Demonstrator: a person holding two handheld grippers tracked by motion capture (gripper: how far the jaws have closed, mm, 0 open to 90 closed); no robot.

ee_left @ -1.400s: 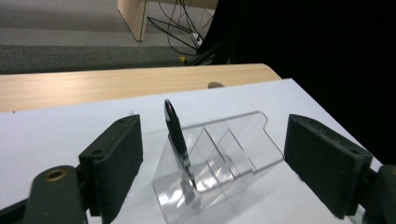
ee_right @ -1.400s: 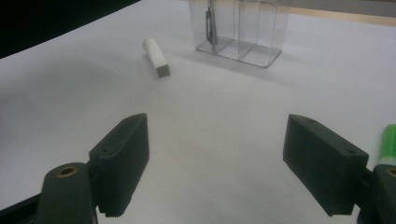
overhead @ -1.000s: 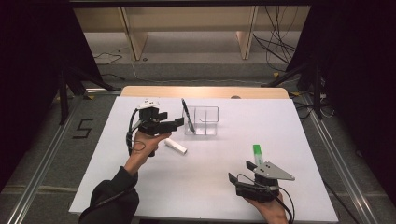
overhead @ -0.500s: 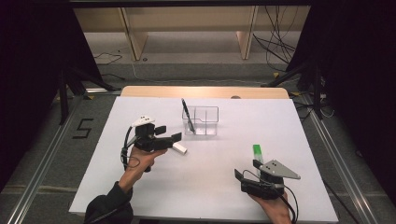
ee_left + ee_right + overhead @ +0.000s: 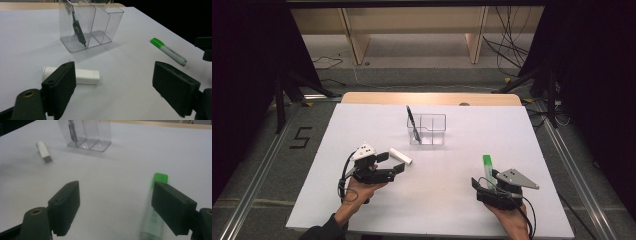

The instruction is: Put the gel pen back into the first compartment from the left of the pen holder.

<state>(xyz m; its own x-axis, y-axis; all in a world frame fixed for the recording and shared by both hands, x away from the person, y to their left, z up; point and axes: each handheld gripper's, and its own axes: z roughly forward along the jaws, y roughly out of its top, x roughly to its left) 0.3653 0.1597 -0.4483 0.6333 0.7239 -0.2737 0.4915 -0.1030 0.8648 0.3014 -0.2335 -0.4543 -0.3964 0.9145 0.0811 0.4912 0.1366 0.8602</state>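
From the high view, the left hand-held gripper (image 5: pixel 398 167) is seen wide open and empty just beside the white tube (image 5: pixel 400 156) on the worktop (image 5: pixel 452 195). In the left gripper view, the clear organiser (image 5: pixel 90 25) (pen inside) stands beyond. In the right gripper view, the right hand-held gripper (image 5: pixel 116 207) gapes empty, the green marker (image 5: pixel 155 207) by one jaw, presumably for pickup.

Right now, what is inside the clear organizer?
The clear organizer holds one black pen, leaning in its left compartment with the tip down at the floor. The other compartments look empty through the walls; nothing hides their contents.
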